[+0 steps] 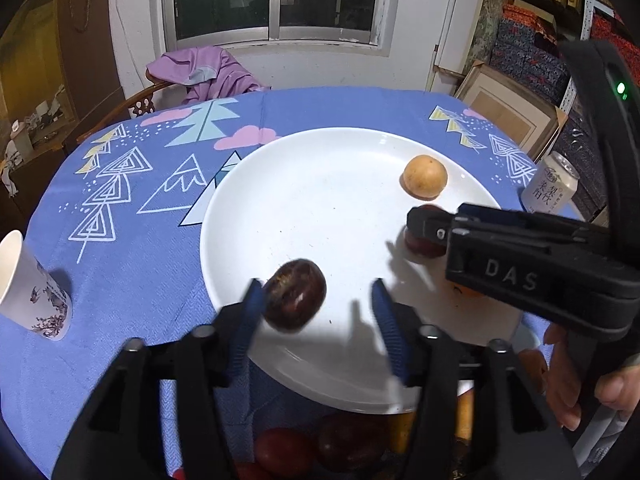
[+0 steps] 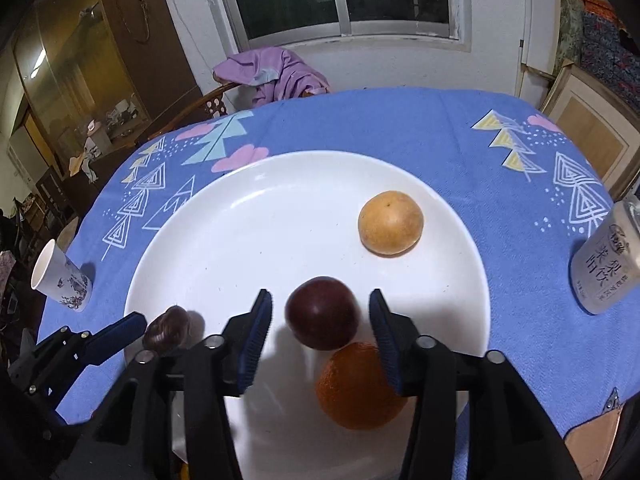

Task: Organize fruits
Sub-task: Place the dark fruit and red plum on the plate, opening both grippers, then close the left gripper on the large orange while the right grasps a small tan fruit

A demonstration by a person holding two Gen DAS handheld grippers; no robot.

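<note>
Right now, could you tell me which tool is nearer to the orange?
Right. The right tool hangs open directly above the orange; the left tool sits open across the plate.

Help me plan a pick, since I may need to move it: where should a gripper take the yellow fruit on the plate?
Grip the yellow fruit across its widest middle, coming from above. It is round, sits alone on the white plate, and nothing touches its sides, so the fingers can likely close on either flank.

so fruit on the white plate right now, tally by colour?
Dark red/purple: 2, one between the open right tongs, one at the open left tongs
Yellow: 1
Orange: 1
Total: 4 on the plate
</note>
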